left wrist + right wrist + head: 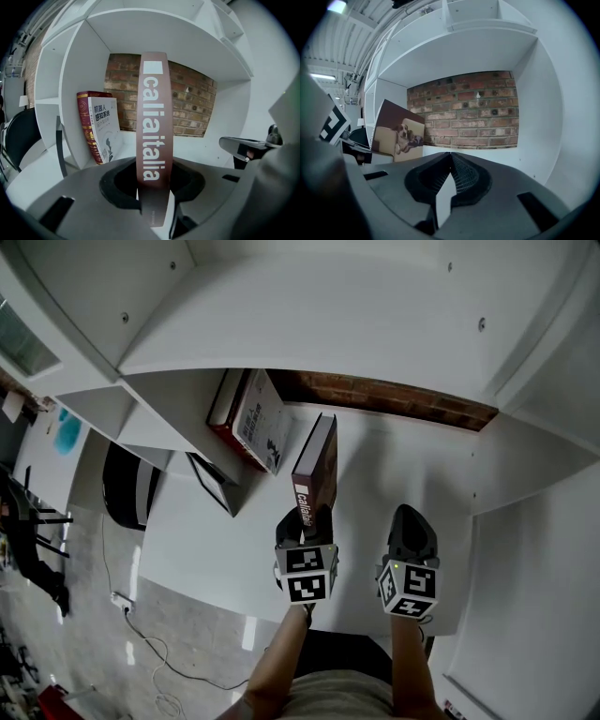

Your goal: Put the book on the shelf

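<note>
A brown book with white lettering on its spine stands upright over the white shelf board. My left gripper is shut on its near edge, and the spine fills the gap between the jaws. My right gripper hovers just right of the book, jaws shut with the tips touching and nothing in them. From the right gripper view the book's cover shows a dog on a sofa.
Two books lean against the compartment's left wall, a red one behind a white one. A brick wall closes the back. A black bookend stands at the left front edge. A black chair sits lower left.
</note>
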